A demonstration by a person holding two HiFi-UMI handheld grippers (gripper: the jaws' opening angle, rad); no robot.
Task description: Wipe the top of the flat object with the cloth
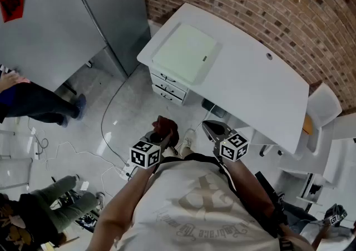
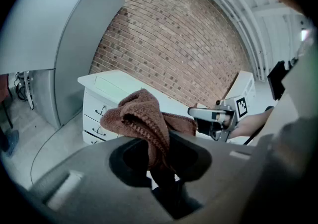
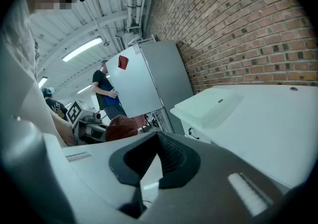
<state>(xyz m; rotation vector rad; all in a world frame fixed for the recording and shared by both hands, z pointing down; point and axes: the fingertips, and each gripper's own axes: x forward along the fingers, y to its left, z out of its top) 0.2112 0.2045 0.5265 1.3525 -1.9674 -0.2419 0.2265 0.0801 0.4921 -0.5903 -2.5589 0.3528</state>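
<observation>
- A brick wall (image 1: 267, 5) runs behind everything.
- A tall grey cabinet (image 1: 61, 16) stands to the left and carries a red sticker (image 1: 12, 3) with a dark mark that is too small to read.
- A white desk (image 1: 250, 88) sits against the wall, with drawers (image 1: 168, 85) under its left end.
- The wearer's pale shirt (image 1: 194, 211) has curved lettering that is not legible.
- The flat object (image 1: 184, 52), a pale green panel, lies on the desk's left end above the drawers. It is well apart from both grippers, and its small dark tag is unreadable.
- The left gripper (image 2: 158, 161) is pinching the cloth (image 2: 141, 116), a brown knit bunched above its jaws and held off the desk.
- The right gripper (image 3: 158, 156) has its jaws pressed together with nothing between them.
- Each marker cube (image 1: 146, 154) shows black-and-white squares and no words.
</observation>
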